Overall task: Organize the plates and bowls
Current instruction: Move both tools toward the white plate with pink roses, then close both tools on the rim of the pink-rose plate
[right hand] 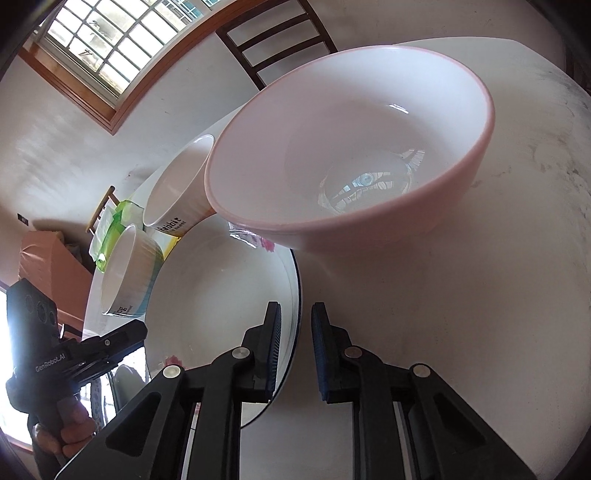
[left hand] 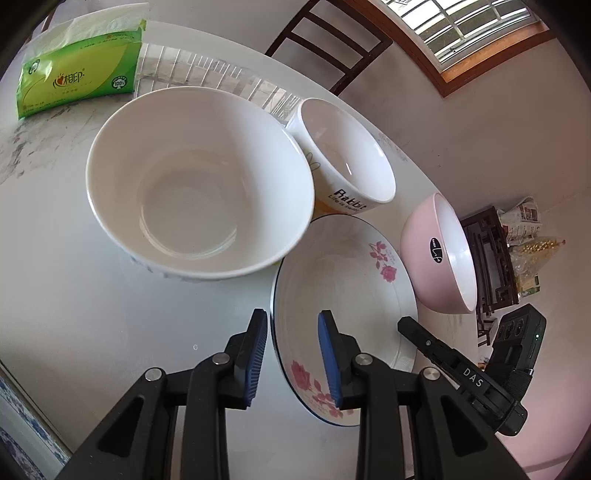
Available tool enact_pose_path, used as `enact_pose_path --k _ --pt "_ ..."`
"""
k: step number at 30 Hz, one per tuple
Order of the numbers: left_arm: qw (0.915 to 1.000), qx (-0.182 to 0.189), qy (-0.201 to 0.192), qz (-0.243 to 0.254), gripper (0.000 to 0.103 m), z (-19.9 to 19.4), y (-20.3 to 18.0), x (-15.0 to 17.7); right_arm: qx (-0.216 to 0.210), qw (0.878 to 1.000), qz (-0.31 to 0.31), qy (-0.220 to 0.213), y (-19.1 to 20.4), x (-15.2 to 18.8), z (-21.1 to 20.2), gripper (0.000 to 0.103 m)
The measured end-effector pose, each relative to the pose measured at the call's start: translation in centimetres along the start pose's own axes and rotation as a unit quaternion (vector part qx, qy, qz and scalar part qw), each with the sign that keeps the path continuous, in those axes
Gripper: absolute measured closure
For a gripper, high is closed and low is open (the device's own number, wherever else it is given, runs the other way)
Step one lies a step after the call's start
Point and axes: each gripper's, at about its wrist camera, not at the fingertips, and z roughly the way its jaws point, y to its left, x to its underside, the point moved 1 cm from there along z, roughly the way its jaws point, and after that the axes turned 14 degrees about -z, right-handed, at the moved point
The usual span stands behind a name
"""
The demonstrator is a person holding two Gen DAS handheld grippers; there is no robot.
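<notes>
One "Rabbit" bowl (left hand: 345,155), "DAS" right claw (left hand: 412,325)

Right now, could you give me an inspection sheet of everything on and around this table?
Surface: white table, smudged grey in places.
Job's things: large white bowl, Rabbit bowl and pink bowl, all upright and empty; floral plate in front of them.
Clutter: green tissue pack.
Grippers: left gripper and right gripper each straddle the plate's rim on opposite sides, not visibly clamped.
Cables: nothing seen.
Surroundings: dark chair, barred window.
</notes>
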Motion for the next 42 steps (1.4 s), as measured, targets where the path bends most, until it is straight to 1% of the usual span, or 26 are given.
enact_pose_path --k 9,11,12,14,15,17,19,28,33,37,42 --pt "0.9996 -0.023 0.009 0.011 0.075 1.4 0.2 0.1 -0.013 1.000 -0.001 0.005 -1.2 -0.7 0.8 0.088" --pt "0.9996 -0.021 0.010 0.014 0.077 1.4 0.3 0.1 -0.015 1.000 -0.008 0.008 -1.1 -0.7 0.9 0.090" --pt "0.9996 -0.022 0.009 0.017 0.077 1.3 0.3 0.1 -0.016 1.000 -0.010 0.008 -1.0 -0.7 0.9 0.091" --pt "0.9991 -0.029 0.011 0.028 0.081 1.3 0.3 0.3 -0.023 1.000 -0.011 0.015 -0.9 -0.7 1.1 0.093" --pt "0.9988 -0.035 0.010 0.033 0.082 1.7 -0.4 0.2 -0.020 1.000 -0.013 0.016 -0.8 -0.6 1.0 0.093" --pt "0.9977 -0.046 0.010 0.049 0.083 1.5 -0.5 0.4 -0.015 1.000 -0.019 0.020 -0.6 -0.5 0.9 0.093" --pt "0.9972 -0.049 0.016 0.054 0.083 1.3 -0.4 0.7 -0.018 0.999 -0.015 0.025 -0.6 -0.4 0.8 0.093" --pt "0.9955 -0.061 0.032 0.065 0.083 -0.2 0.5 2.8 -0.020 0.999 -0.014 0.044 0.6 1.8 -0.3 0.092" --pt "0.9951 -0.067 0.033 0.065 0.084 -1.3 1.1 3.9 -0.017 0.999 -0.017 0.047 1.6 3.0 -1.1 0.092" --pt "0.9955 -0.064 0.029 0.064 0.084 -2.2 1.9 4.6 -0.013 0.999 -0.024 0.047 2.5 3.8 -1.8 0.092" --pt "0.9958 -0.061 0.025 0.063 0.084 -3.1 2.8 4.6 -0.011 0.998 -0.035 0.048 3.6 4.7 -2.6 0.092"
